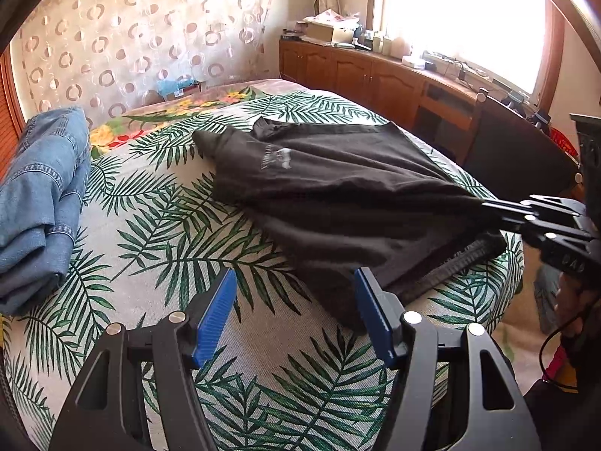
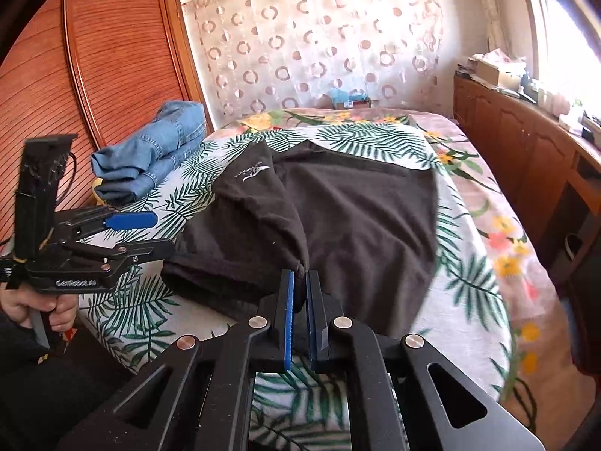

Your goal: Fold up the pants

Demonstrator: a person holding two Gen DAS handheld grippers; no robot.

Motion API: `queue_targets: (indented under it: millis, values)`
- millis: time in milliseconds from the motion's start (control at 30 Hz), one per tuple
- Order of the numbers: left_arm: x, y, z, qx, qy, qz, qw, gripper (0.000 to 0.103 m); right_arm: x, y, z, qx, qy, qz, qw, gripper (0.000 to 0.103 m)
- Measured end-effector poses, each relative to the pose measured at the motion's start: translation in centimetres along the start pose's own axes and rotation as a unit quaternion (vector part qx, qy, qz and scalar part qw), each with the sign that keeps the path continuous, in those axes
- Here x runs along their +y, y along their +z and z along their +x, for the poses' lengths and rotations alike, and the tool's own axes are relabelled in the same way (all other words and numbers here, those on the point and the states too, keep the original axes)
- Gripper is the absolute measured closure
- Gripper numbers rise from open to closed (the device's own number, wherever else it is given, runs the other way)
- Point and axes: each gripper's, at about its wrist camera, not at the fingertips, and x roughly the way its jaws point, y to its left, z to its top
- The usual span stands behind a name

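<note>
Black pants (image 2: 338, 218): your right gripper (image 2: 299, 282) pinches their near corner, so carry it toward twelve o'clock while your left gripper (image 1: 295, 293) hangs open, empty.

FREE: bare leaf-print bed (image 1: 157, 225) ahead of my left tongs (image 1: 295, 312), 10 to 12 o'clock | BLOCKED: folded jeans (image 1: 41, 203) at 9 o'clock; black pants (image 1: 338, 195) at 1 o'clock; wooden cabinets (image 2: 526, 150) along bed's 3 o'clock side
</note>
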Motion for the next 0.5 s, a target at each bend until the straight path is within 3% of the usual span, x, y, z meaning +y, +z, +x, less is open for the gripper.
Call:
queue_targets:
  millis: [500]
  values:
    - [-0.9,0.2,0.6,0.003,-0.006,0.006,1.0,0.037,-2.7,-2.6,-2.6,0.024,-0.032,0.024,0.999,0.097]
